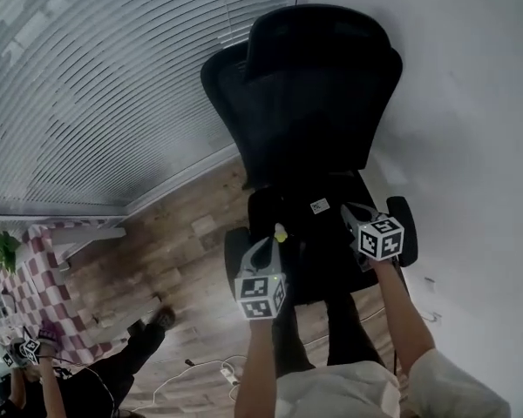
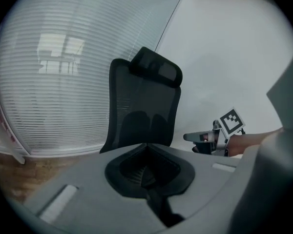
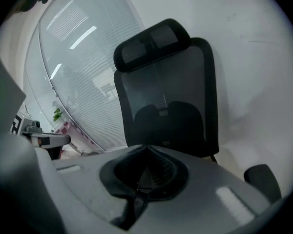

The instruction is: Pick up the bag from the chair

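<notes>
Window blinds (image 1: 87,85): closed slats fill the left side, behind and beside the chair.
Second person (image 1: 96,377): lower left corner, in dark clothing, on the floor; detail too small to tell.
Floor (image 1: 166,233): wood planks, with a white cable (image 1: 200,374) lying on it near the bottom edge.
Chair (image 1: 305,94): black office chair with mesh back and headrest, facing the person, its back toward the wall.
Left hand-held gripper (image 1: 275,240): held over the front left part of the seat, pointing at the backrest. Its own view shows the jaws pressed together with nothing between them.
Bag (image 1: 301,220): black, on the chair seat, leaning against the backrest, with a small white tag (image 1: 319,205) on it. It sits between the two grippers in the head view and ahead of both tips in the gripper views.
Right hand-held gripper (image 1: 350,210): held over the right part of the seat, level with the left one. Jaws pressed together, empty.
Wall (image 1: 471,103): white, to the right of the chair.
</notes>
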A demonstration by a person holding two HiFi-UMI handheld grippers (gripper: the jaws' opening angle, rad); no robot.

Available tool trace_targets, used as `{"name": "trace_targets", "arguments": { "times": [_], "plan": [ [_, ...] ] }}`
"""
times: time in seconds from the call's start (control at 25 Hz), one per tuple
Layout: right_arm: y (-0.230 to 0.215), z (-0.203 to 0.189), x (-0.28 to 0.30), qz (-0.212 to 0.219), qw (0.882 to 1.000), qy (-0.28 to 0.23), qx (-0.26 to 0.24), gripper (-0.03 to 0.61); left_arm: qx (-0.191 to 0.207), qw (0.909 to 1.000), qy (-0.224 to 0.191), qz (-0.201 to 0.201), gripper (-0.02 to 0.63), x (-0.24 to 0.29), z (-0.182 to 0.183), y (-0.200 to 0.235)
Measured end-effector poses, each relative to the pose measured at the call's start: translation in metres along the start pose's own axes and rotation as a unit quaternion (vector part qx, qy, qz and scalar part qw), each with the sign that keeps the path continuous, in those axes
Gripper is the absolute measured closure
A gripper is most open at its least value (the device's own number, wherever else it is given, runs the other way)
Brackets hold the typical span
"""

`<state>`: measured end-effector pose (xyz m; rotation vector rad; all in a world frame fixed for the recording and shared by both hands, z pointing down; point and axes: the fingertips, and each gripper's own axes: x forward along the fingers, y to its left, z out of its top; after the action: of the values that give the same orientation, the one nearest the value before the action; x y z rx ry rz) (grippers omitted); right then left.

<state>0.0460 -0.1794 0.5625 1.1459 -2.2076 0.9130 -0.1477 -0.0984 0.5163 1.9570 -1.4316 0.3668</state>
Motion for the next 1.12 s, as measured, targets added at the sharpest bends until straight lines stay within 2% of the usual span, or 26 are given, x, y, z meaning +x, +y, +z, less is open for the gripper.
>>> {"name": "trace_targets", "arguments": {
  "times": [0.32,0.4,0.48,0.52,0.68,0.8,0.92,1.0,1.12],
  "plan": [
    [-0.081,-0.041,0.119,0.028,0.997,0.068,0.016,0.577,-0.017,0.9982,0.047,0.033,0.607,0.074,-0.035,0.001],
    [-0.097,-0.049,0.144,0.044,0.995,0.074,0.04,0.575,-0.028,0.9971,0.054,0.045,0.607,0.09,-0.047,-0.001],
    [-0.11,-0.054,0.165,0.068,0.992,0.07,0.083,0.508,-0.036,0.9961,0.064,0.048,0.607,0.113,-0.06,-0.004],
    [-0.116,-0.055,0.175,0.076,0.99,0.068,0.097,0.505,-0.039,0.9957,0.07,0.048,0.607,0.125,-0.068,-0.005],
    [-0.135,-0.067,0.218,0.103,0.984,0.084,0.115,0.446,-0.046,0.9941,0.09,0.039,0.607,0.175,-0.097,-0.008],
    [-0.149,-0.081,0.239,0.131,0.977,0.106,0.129,0.385,-0.029,0.9943,0.101,0.019,0.607,0.201,-0.115,-0.014],
    [-0.153,-0.091,0.257,0.154,0.967,0.124,0.16,0.296,-0.022,0.9933,0.112,0.019,0.607,0.21,-0.129,-0.005],
    [-0.152,-0.095,0.271,0.158,0.963,0.14,0.167,0.25,-0.028,0.9928,0.113,0.027,0.607,0.213,-0.136,0.002],
    [-0.147,-0.111,0.283,0.137,0.961,0.177,0.163,0.247,-0.034,0.9917,0.12,0.03,0.607,0.212,-0.146,0.002]
  ]
}}
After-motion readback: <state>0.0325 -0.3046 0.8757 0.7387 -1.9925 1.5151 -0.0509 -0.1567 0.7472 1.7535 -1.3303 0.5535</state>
